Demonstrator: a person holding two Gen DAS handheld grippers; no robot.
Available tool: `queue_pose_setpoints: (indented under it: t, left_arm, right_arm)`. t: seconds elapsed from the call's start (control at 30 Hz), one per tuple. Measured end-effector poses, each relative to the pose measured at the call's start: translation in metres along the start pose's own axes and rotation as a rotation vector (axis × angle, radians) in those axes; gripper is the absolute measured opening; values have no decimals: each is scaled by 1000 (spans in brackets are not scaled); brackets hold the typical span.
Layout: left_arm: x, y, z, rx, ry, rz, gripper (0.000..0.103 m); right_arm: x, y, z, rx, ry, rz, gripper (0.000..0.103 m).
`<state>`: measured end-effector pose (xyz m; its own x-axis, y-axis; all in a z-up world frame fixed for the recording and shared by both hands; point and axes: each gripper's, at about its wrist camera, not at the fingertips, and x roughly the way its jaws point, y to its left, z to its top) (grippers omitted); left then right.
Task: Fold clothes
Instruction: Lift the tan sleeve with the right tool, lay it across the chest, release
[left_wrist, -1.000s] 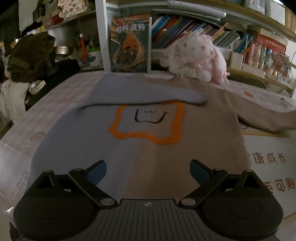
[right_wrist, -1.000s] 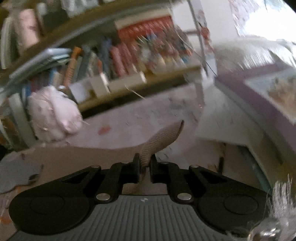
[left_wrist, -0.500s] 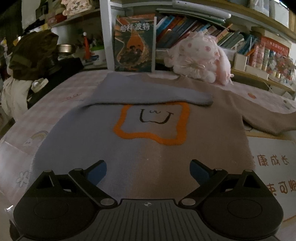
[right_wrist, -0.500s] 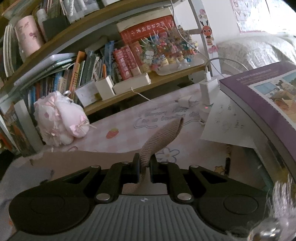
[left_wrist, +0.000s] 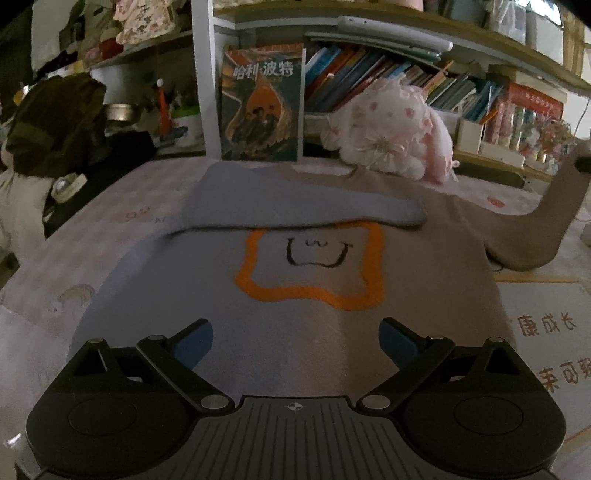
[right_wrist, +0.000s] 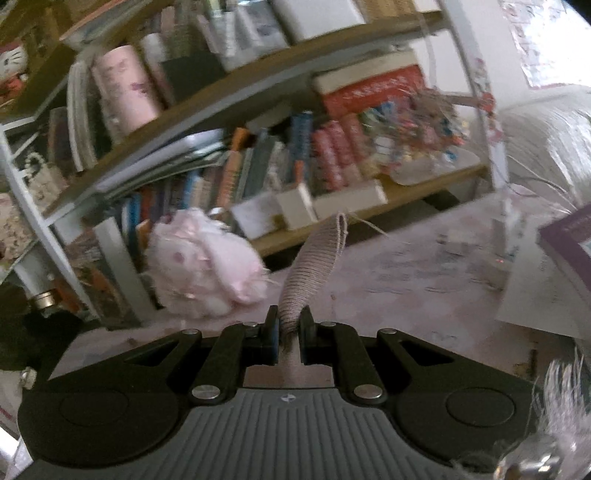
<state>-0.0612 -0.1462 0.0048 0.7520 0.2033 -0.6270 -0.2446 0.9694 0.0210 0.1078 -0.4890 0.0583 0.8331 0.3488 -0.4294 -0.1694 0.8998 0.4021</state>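
The left gripper (left_wrist: 295, 341) points forward and downward, jaws spread wide with nothing between them. The right gripper (right_wrist: 288, 332) is tilted less steeply, its jaws clamped on a ribbed sleeve cuff (right_wrist: 317, 262) that rises from them toward 1 o'clock.

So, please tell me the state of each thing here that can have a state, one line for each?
Sweater: spread flat, front up.
Blue sleeve: folded across the chest.
Brown sleeve: lifted off the surface, not yet folded.
Left hand-held gripper: open, holds nothing.
Right hand-held gripper: shut on the brown sleeve's cuff.
Book: closed, standing upright.
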Motion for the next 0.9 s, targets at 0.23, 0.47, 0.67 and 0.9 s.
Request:
queue_pose_setpoints:
  t: [0.23, 0.47, 0.67, 0.9]
  left_arm:
    - [3, 39, 9, 137, -61, -94, 98]
    - [8, 81, 15, 248, -113, -170, 98]
    - [10, 116, 14, 328, -130, -209, 98]
    - [17, 154, 17, 337, -122, -210, 98]
  right_arm:
    - [4, 81, -2, -64, -43, 15, 9]
    - [30, 170, -17, -132, -26, 35, 9]
    - [60, 238, -36, -182, -11, 55, 9]
    - [111, 296, -62, -204, 62, 42, 9]
